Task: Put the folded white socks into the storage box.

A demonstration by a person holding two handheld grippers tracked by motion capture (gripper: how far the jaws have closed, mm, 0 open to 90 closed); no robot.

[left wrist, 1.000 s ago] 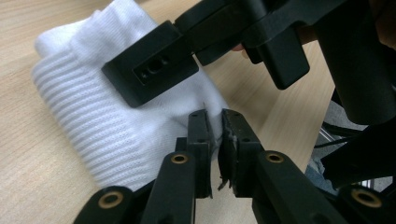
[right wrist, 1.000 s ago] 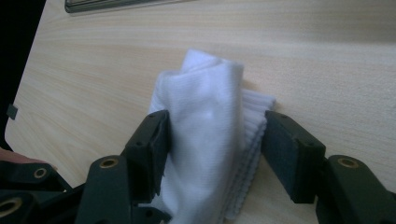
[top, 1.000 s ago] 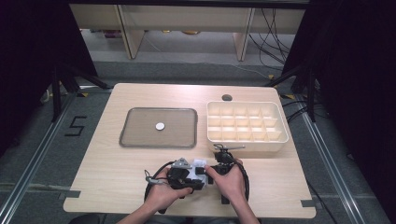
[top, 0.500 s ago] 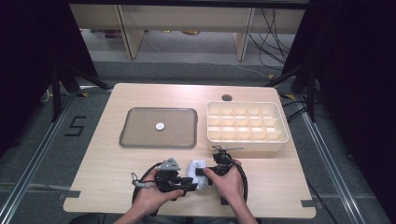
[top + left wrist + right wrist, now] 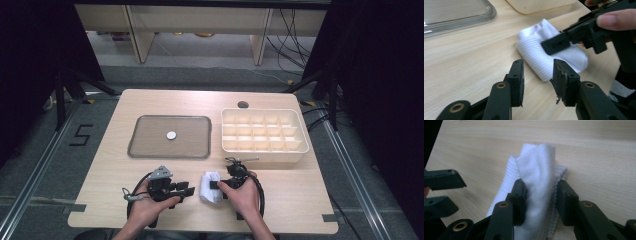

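Note:
A folded white sock lies on the wooden table near its front edge. My right gripper reaches it from the right. Its jaws have just been closing and now pinch a raised fold of the sock between the pads, as the right gripper view shows. My left gripper stands a little to the sock's left, pointing at it. Its jaws have just been opening and stand apart with nothing between them; the ribbed end of the sock lies just beyond the tips.
A grey tray with a small white disc on it sits at the middle left. A cream compartment box stands at the right, behind my right hand. A cable hole lies near the table's back edge.
My left gripper has let go of the sock, drawn back to the left and opened. My right gripper has stayed in place and closed onto the sock.

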